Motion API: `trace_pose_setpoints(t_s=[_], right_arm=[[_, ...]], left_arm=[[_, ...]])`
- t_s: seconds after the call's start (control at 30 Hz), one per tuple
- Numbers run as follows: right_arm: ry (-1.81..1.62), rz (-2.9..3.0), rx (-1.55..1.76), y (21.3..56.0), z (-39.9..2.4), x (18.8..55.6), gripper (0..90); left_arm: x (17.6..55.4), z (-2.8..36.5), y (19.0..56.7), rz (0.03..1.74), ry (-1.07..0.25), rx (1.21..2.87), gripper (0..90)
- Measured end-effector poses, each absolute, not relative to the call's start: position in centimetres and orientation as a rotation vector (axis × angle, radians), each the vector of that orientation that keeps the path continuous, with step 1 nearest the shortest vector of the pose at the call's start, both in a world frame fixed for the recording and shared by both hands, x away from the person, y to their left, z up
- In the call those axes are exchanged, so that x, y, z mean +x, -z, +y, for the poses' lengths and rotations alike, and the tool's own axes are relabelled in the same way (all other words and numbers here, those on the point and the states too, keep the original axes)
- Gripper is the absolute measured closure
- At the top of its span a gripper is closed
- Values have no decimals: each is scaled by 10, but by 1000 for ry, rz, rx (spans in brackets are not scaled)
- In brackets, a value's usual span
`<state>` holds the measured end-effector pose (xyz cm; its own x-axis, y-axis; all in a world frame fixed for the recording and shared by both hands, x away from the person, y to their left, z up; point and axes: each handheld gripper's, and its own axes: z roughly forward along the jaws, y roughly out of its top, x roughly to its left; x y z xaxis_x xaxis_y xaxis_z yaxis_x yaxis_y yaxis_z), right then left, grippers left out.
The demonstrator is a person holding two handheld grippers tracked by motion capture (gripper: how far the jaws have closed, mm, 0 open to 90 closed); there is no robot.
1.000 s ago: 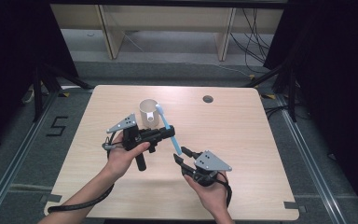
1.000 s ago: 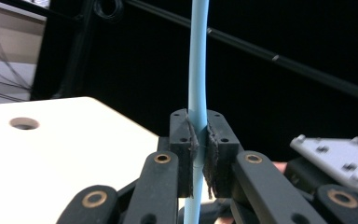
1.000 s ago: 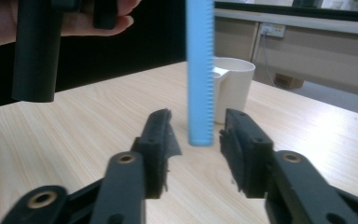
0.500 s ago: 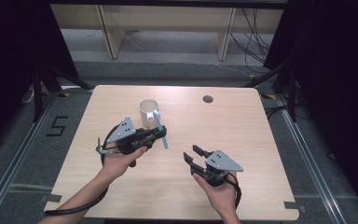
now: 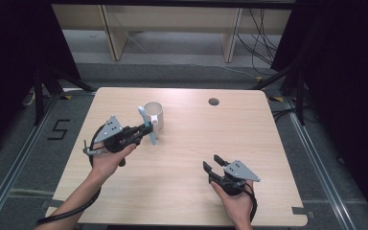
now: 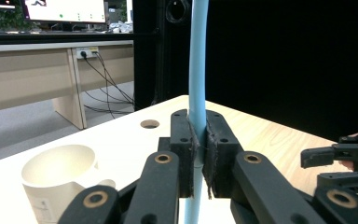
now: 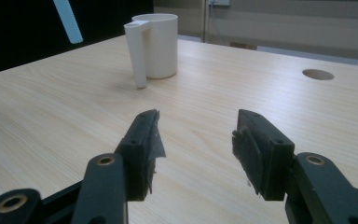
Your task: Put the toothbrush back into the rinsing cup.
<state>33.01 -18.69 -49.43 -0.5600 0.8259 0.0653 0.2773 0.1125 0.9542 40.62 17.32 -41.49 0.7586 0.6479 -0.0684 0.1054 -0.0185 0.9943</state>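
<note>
My left tongs (image 5: 143,132), clenched on the blue stick (image 5: 145,125), had drawn beside the cup (image 5: 154,118), while my empty right tongs (image 5: 211,164) had just been opening, ready for insertion.

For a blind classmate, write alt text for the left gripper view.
The left gripper is shut on an upright pale blue stick above a wooden table. A cream mug stands lower left; the right gripper shows at far right.

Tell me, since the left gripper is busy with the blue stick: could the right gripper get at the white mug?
Probably yes. The right gripper is open and empty, with bare table between it and the white mug.
</note>
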Motion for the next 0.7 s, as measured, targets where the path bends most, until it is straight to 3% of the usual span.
trace_pose_setpoints(t_s=[0.7], right_arm=[[-1353, 1840, 1130, 505, -211, 321, 470]], left_arm=[[420, 180, 401, 642, -556, 1500, 829]])
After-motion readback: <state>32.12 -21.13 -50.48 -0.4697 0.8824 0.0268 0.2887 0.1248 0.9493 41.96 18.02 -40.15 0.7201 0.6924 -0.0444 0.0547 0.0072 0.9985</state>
